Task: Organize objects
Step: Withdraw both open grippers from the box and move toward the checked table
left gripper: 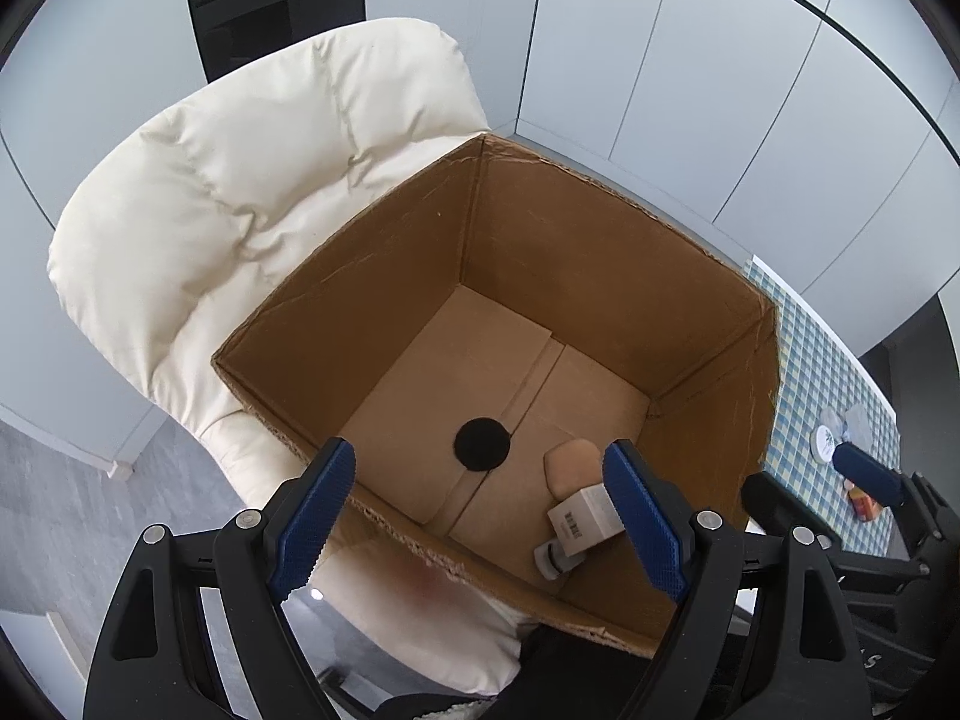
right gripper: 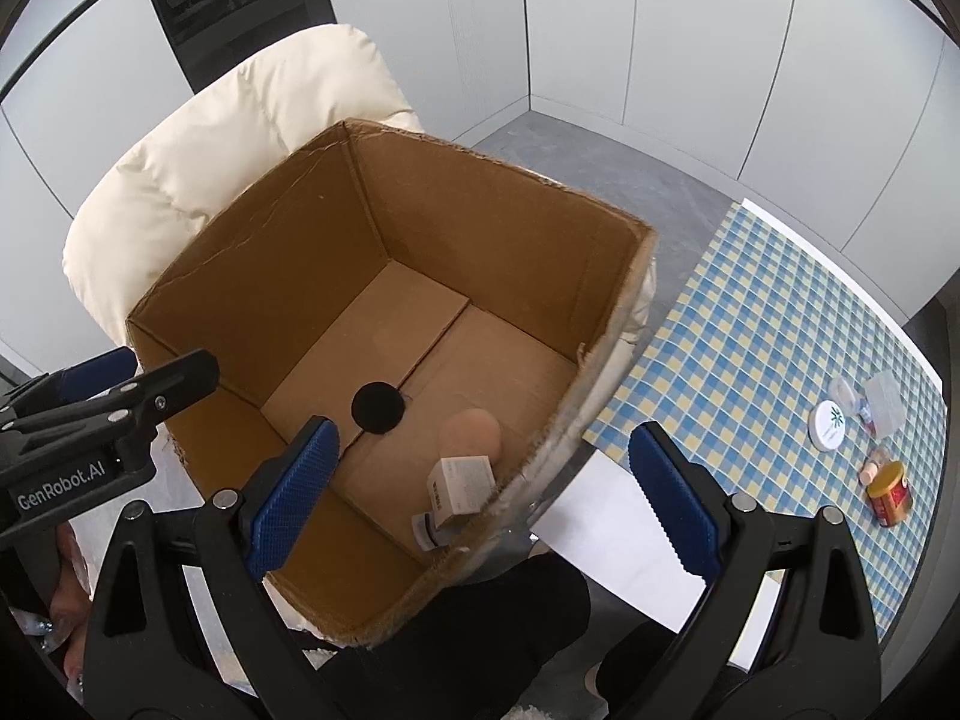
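Open brown cardboard box (left gripper: 600,276) sits on cream puffy chair (left gripper: 252,180). Inside: black round disc (left gripper: 482,444) at middle, small white carton (left gripper: 585,515) at 5 o'clock. My left tongs (left gripper: 480,516) spread wide, empty. My right tongs (right gripper: 486,492) spread wide, empty too. Blue checked tablecloth (right gripper: 750,330) at 3 o'clock.
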